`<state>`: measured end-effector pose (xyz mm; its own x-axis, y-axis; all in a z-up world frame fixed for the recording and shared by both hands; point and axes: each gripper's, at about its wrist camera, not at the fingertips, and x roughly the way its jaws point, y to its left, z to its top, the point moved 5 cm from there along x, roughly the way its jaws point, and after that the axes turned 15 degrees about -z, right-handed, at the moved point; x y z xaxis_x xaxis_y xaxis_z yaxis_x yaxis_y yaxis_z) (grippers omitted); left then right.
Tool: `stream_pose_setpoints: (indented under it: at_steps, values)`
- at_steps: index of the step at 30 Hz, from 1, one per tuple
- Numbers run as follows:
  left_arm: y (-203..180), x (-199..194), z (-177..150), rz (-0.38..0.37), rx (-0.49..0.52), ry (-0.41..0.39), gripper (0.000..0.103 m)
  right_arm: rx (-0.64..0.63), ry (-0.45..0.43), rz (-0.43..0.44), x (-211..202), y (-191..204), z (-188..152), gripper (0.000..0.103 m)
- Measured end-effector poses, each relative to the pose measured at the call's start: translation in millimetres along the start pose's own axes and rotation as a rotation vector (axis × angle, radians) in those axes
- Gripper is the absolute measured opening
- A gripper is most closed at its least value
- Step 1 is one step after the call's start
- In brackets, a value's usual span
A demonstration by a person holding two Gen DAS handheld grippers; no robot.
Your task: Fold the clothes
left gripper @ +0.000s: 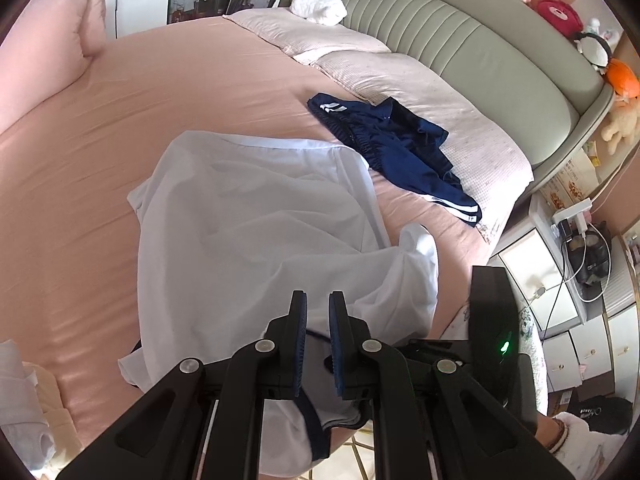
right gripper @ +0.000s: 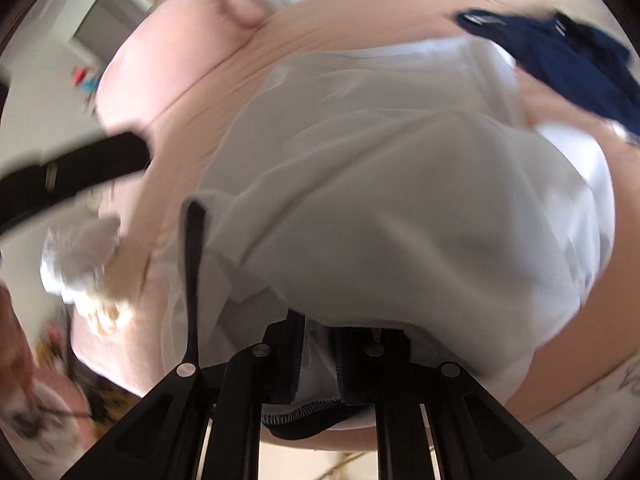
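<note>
- Left gripper (left gripper: 318, 300): black angular arms, round silver screws, blue ribbed pads (left gripper: 301, 344).
- Right gripper (right gripper: 320, 336): same black frame, silver screws, blue pads.

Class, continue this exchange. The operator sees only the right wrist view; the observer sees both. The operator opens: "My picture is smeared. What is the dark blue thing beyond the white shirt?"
Observer: Navy shorts with white side stripes, crumpled, lying partly on a pillow.
Operator: Is the left hand-held gripper gripping anything?
Observer: It seems not. The left hand-held gripper hangs over the white shirt with its jaws slightly apart.
Operator: What lies behind the pillows?
Observer: A padded green headboard, with a fluffy white item at its foot.
</note>
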<state>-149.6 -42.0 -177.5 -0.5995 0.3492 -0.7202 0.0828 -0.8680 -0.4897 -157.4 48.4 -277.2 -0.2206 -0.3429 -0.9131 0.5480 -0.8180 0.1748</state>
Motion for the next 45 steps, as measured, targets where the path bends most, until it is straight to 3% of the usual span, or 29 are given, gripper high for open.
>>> stream_pose_setpoints:
  at_steps: [5,7,10,14,22,26,33,37,45]
  values:
    - [-7.8,2.8,-4.3,0.013,0.034,0.045,0.010,0.066,0.016,-0.117,0.8,-15.5,-0.2,0.014]
    - [-9.9,4.4,-7.6,0.020,0.042,0.064,0.010,0.107,0.030,-0.133,-3.3,-24.6,-1.1,0.026]
    - [-7.5,7.1,-11.8,0.046,0.029,0.079,0.010,0.124,0.004,-0.136,-18.7,-28.5,-2.7,0.035]
    - [1.4,12.1,-22.5,0.037,-0.032,0.115,0.010,0.110,-0.055,-0.214,-40.0,-24.0,-2.4,0.035]
    - [11.1,10.3,-52.9,-0.013,-0.167,0.161,0.011,0.133,-0.086,-0.225,-53.1,-29.5,9.2,0.035]
    - [14.9,8.0,-66.3,-0.068,-0.253,0.154,0.011,0.141,-0.088,-0.212,-70.9,-26.7,-1.0,0.035]
    - [21.4,4.6,-95.2,-0.019,-0.359,0.131,0.011,0.071,-0.124,-0.241,-81.8,-30.5,-6.4,0.036]
    - [20.9,1.4,-113.3,-0.008,-0.427,0.087,0.011,0.053,-0.162,-0.245,-93.4,-34.9,-12.5,0.054]
    - [19.9,0.8,-136.3,0.026,-0.506,0.036,0.011,0.027,-0.170,-0.274,-91.8,-38.6,-16.8,0.054]
